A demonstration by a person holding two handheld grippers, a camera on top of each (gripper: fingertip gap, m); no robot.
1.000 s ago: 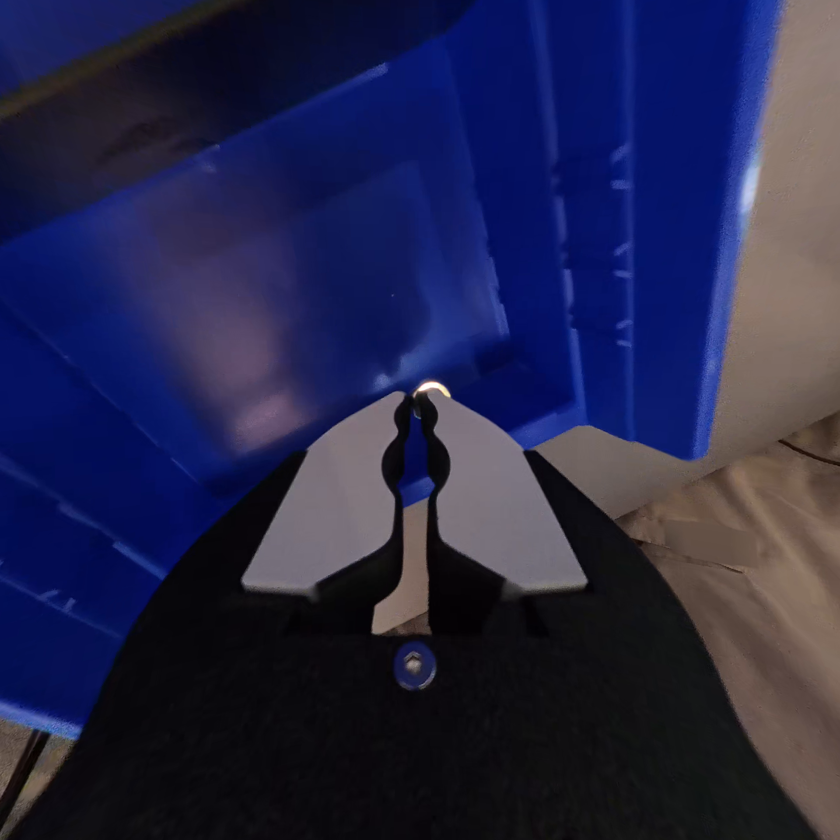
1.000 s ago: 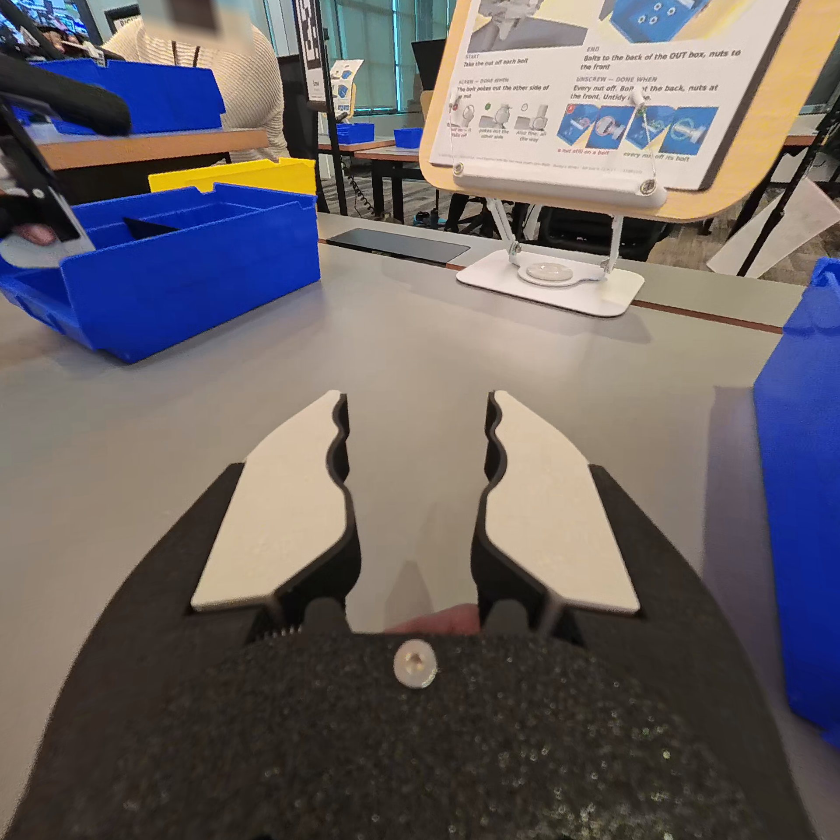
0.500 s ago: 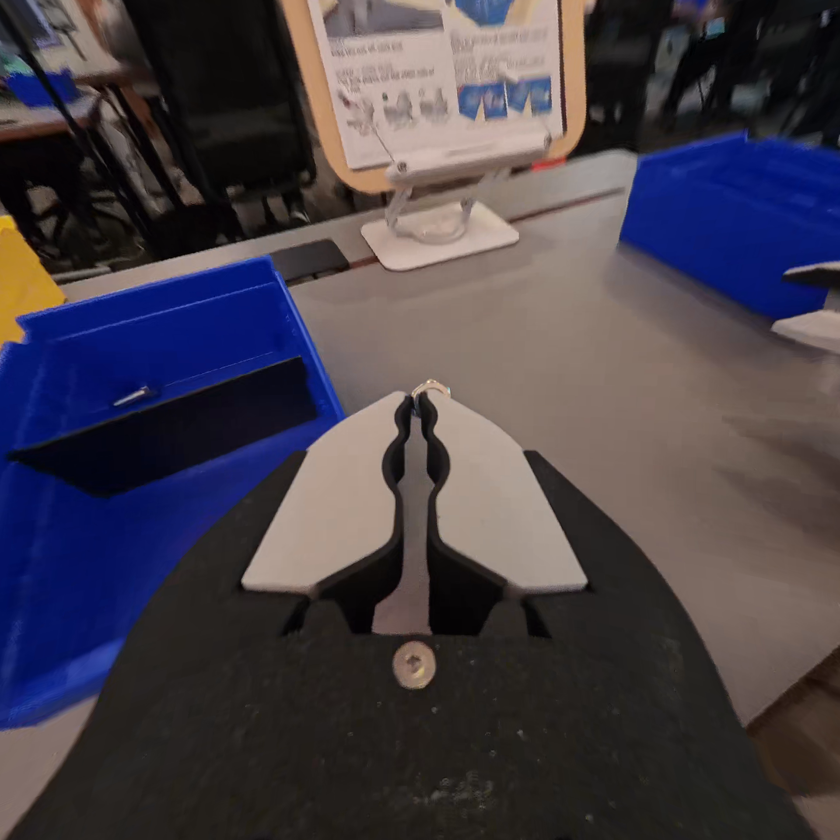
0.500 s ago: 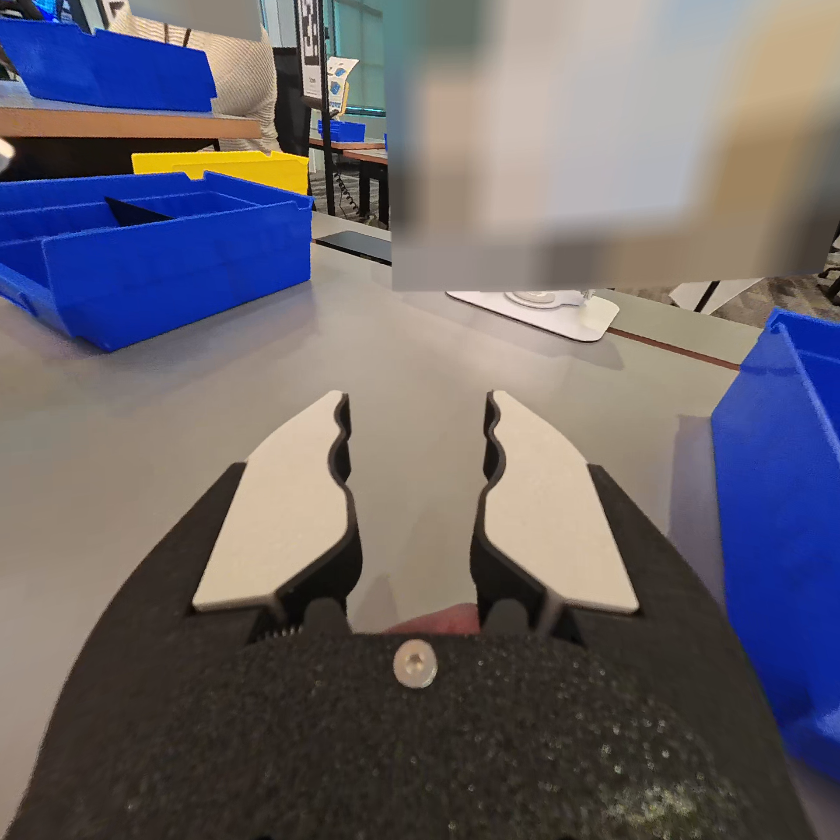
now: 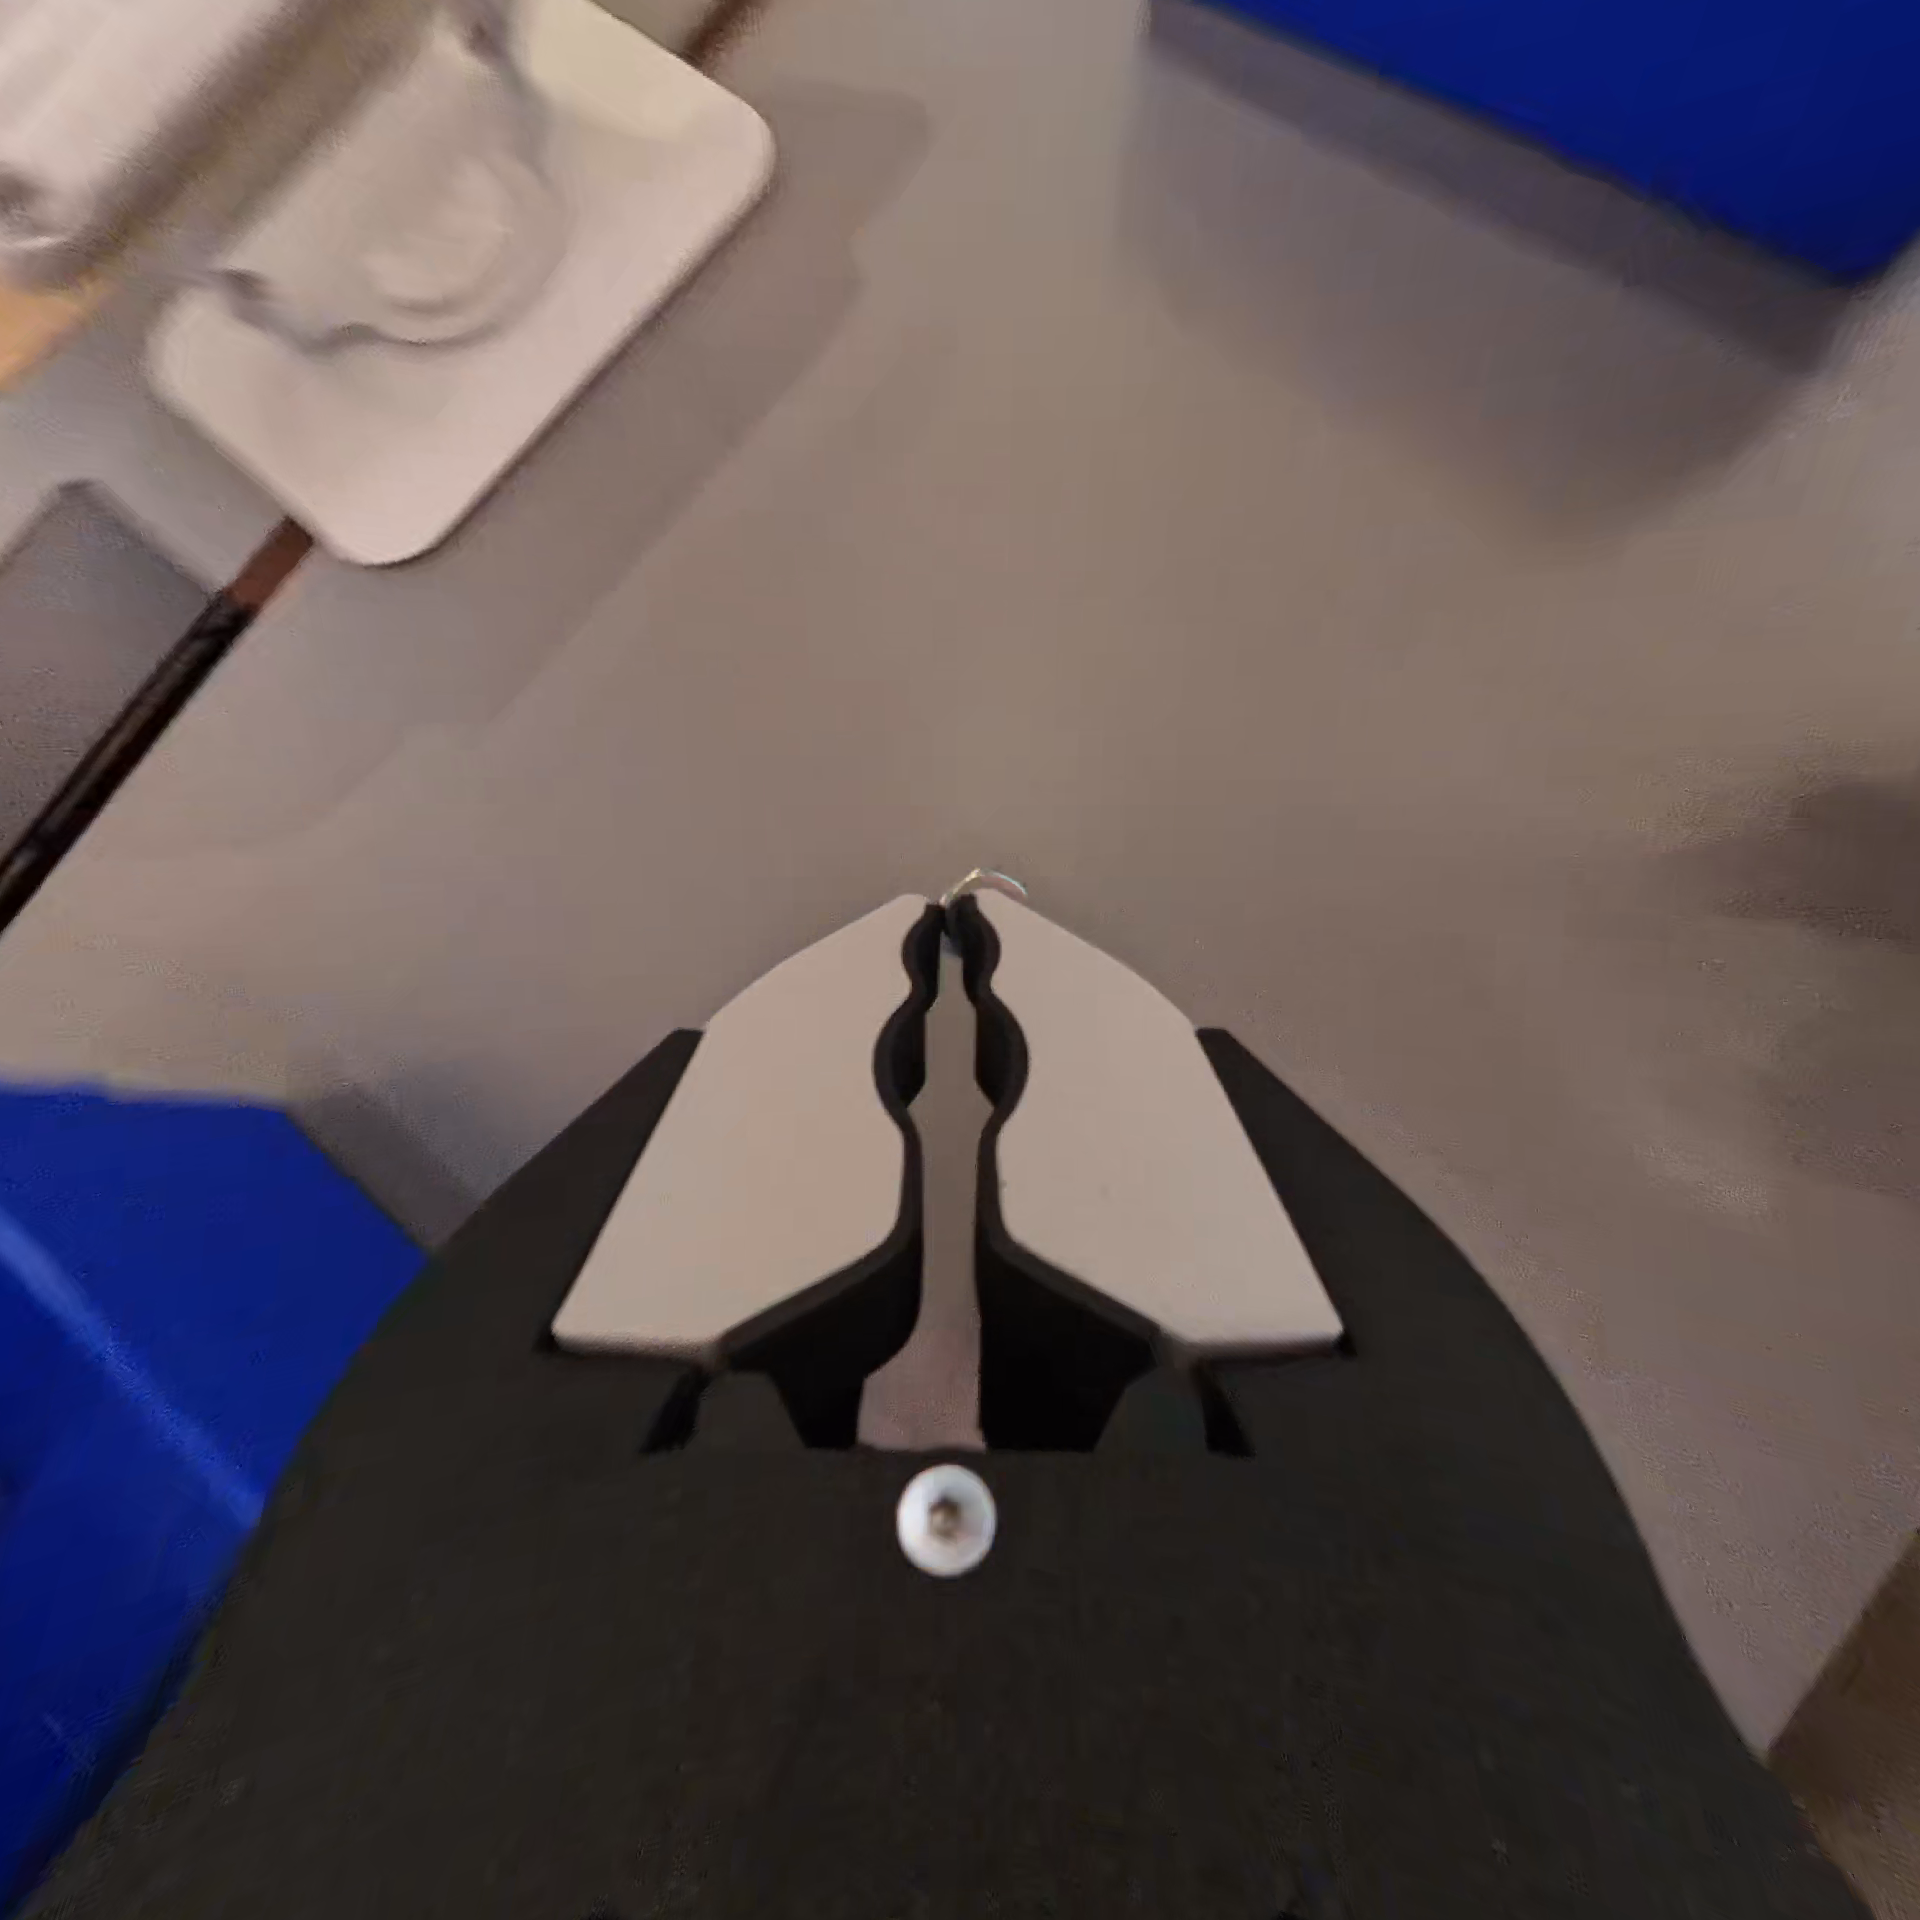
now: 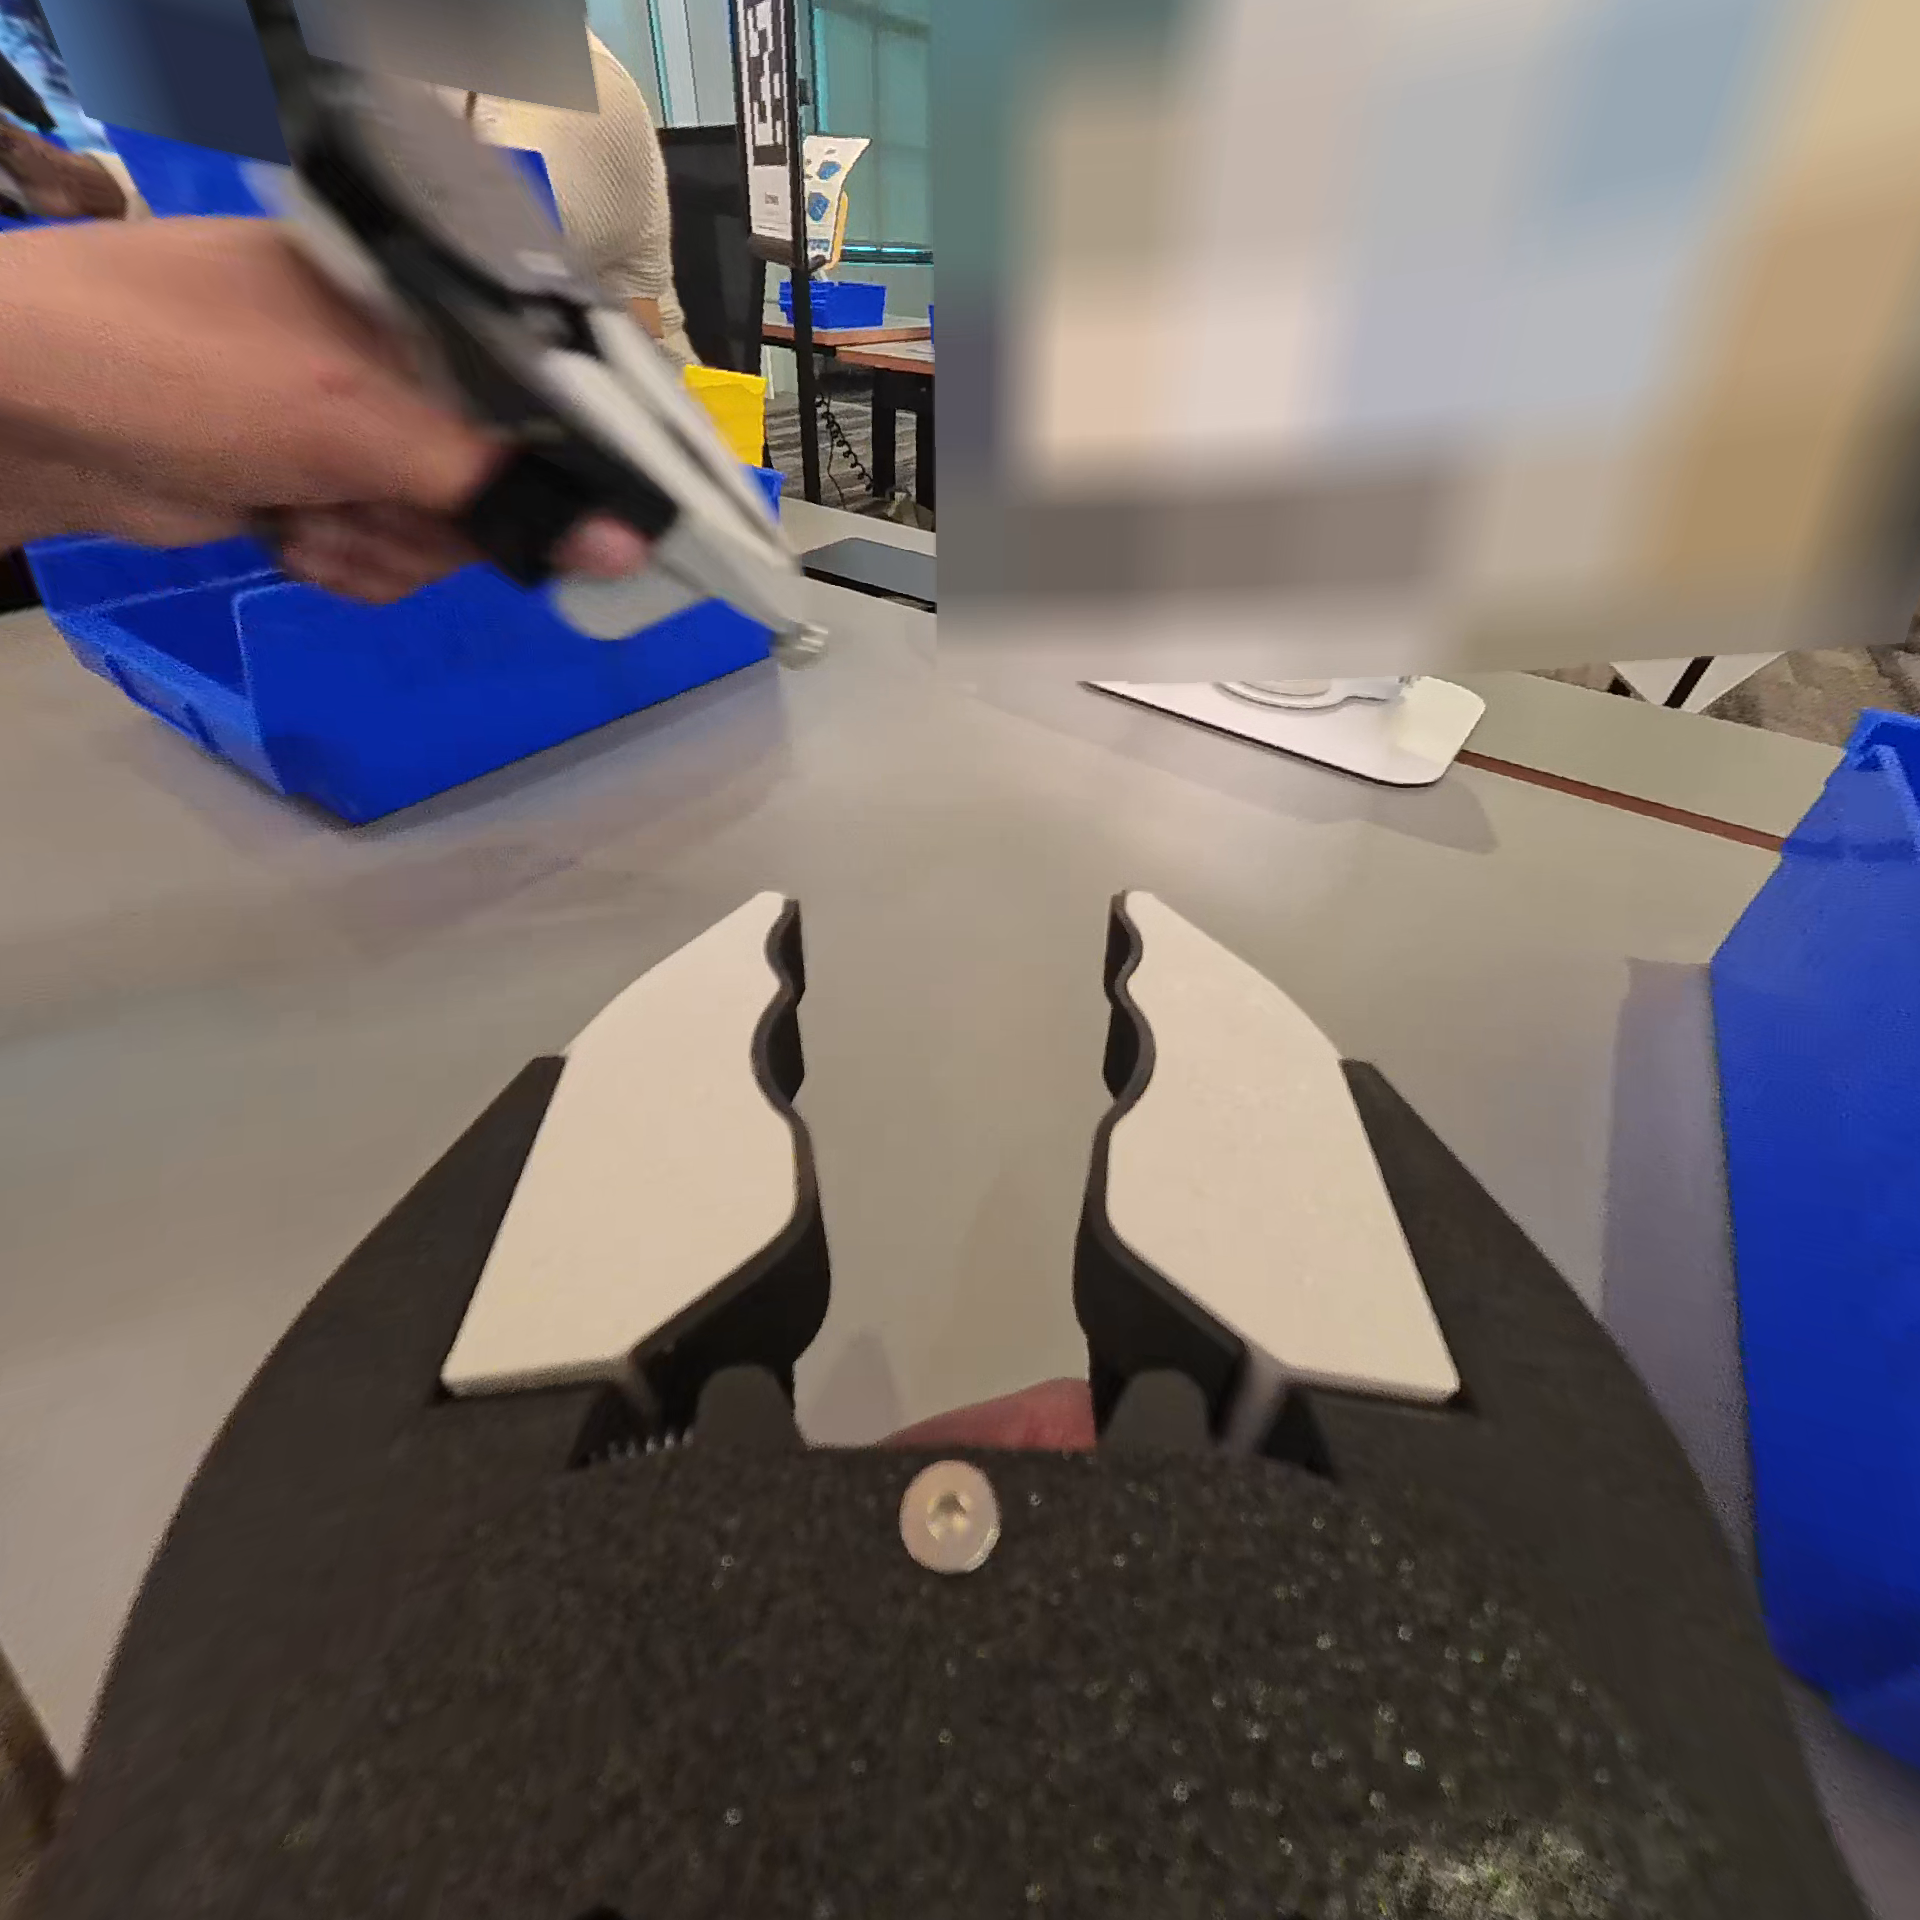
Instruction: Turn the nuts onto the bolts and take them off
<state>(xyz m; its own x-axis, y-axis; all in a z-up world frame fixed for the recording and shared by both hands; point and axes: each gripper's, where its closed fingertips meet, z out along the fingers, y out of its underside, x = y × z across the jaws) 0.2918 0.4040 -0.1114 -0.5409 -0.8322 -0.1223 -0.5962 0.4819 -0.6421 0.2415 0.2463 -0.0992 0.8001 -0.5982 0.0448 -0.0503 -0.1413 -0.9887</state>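
Observation:
My left gripper (image 5: 954, 909) is shut on a small silver nut (image 5: 987, 885), of which only the edge shows past the fingertips. It hangs above the bare grey table (image 5: 1143, 623). In the right wrist view the left gripper (image 6: 790, 634) is held by a hand at the upper left, pointing down, with the nut (image 6: 805, 642) at its tip just past the left blue bin (image 6: 468, 686). My right gripper (image 6: 954, 914) is open and empty, low over the table. No bolt is in view.
A second blue bin (image 6: 1829, 1247) stands at the right, and it also shows in the left wrist view (image 5: 1610, 104). A white stand base (image 6: 1351, 717) sits at the back of the table. A person stands behind the left bin. The table's front edge (image 5: 1829, 1683) is at the lower right. Tip to tip, the grippers are about 15 centimetres apart.
My left gripper has come out of the left blue bin with the nut and swung right, over the middle of the table, tilting down. My right gripper has stayed open and shifted slightly.

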